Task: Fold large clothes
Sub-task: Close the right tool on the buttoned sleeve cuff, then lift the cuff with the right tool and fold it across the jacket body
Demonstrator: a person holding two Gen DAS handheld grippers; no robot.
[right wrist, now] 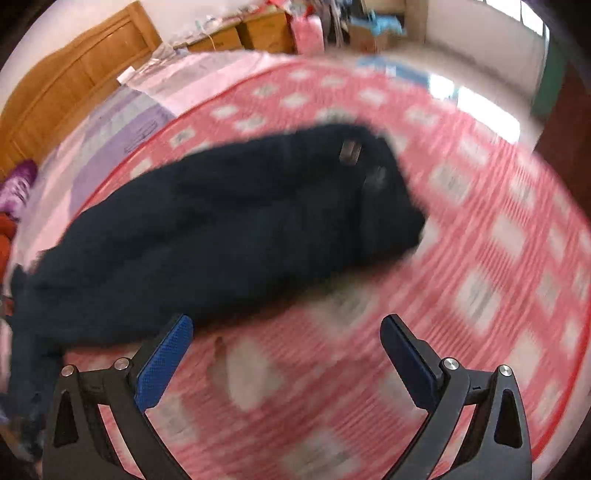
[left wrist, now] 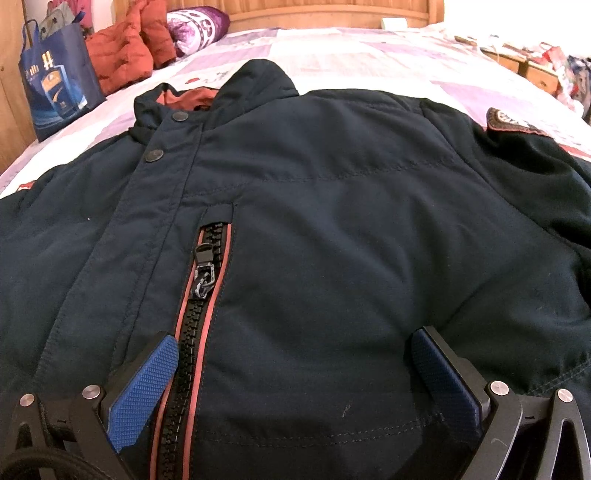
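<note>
- Across the bed (left wrist: pixel 332 51), on its patchwork and red-checked covers, a dark navy jacket (left wrist: pixel 332 221) lies spread front-up, collar toward the wooden headboard (left wrist: pixel 325 11).
- Judging from how it lies, the folding has barely begun: the body is flat and one sleeve (right wrist: pixel 229 221) stretches out to the side over the red-checked cover, not yet brought in.
- Low over the chest sits the left gripper (left wrist: pixel 295 373), its jaws spread wide with nothing between them; one blue pad lies just beside the front zipper (left wrist: pixel 195 314), and whether the tips touch the cloth cannot be told.
- Near the sleeve, above the bedcover, the right gripper (right wrist: pixel 286 343) is likewise wide open and empty; that view is heavily blurred, so fine detail is lost.
- The next move probably calls for closing on the sleeve near its cuff and laying it across the chest while the left steadies the body.
- As for looks: thick, padded fabric, a chunky black zipper edged in rust-red, snap buttons (left wrist: pixel 154 155) on the placket, a rust lining at the collar, and a patch (left wrist: pixel 517 123) on the upper sleeve.
- Such bulk will likely spring back unless pressed flat.
</note>
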